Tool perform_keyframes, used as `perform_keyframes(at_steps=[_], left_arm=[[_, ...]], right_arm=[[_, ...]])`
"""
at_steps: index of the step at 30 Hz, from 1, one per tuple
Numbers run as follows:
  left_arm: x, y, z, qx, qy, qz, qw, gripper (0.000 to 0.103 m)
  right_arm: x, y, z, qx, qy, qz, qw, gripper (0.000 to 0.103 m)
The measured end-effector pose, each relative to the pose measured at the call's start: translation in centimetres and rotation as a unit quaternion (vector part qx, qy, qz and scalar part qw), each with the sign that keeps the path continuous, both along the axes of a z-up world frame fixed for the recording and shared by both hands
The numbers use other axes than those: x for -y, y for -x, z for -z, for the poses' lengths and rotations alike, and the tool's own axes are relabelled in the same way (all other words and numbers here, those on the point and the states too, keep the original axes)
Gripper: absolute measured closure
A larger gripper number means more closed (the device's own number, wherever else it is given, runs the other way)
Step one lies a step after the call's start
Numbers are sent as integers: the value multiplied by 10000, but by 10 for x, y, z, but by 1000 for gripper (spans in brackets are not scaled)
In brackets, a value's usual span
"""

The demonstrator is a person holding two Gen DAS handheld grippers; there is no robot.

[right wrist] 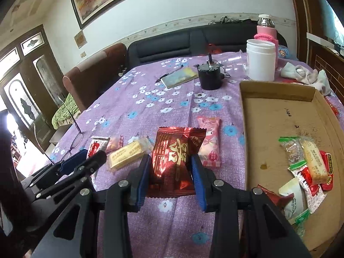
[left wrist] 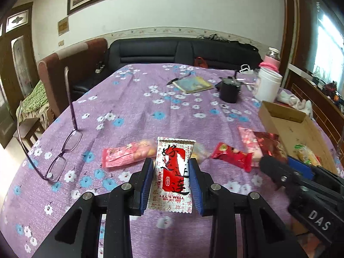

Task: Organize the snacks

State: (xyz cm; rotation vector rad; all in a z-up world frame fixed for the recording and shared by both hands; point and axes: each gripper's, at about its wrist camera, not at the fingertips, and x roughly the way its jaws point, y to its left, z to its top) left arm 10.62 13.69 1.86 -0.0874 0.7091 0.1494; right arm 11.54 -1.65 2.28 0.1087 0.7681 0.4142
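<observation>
Left wrist: left gripper (left wrist: 171, 173) clamps white-red packet (left wrist: 173, 172) above tablecloth (left wrist: 129, 107).

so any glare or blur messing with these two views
Left wrist view: window at right blown out, right gripper with its snack smeared by blur, straight edges bowed by fisheye. Right wrist view: glare on dark red foil packet, door glass at left overexposed.

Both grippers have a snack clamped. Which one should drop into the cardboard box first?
Right. The right gripper, shut on the dark red packet, sits directly beside the cardboard box. The left gripper, holding the white-and-red packet, is farther away, with the right gripper between it and the box.
</observation>
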Motion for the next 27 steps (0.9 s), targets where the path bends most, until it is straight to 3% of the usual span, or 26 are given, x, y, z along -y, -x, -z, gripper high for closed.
perform_keyframes(at_steps=[27], left_arm=[[17, 13, -7, 480, -680, 114, 9965, 68]], right_arm=[[-4, 1, 2, 79, 114, -8, 9999, 67]])
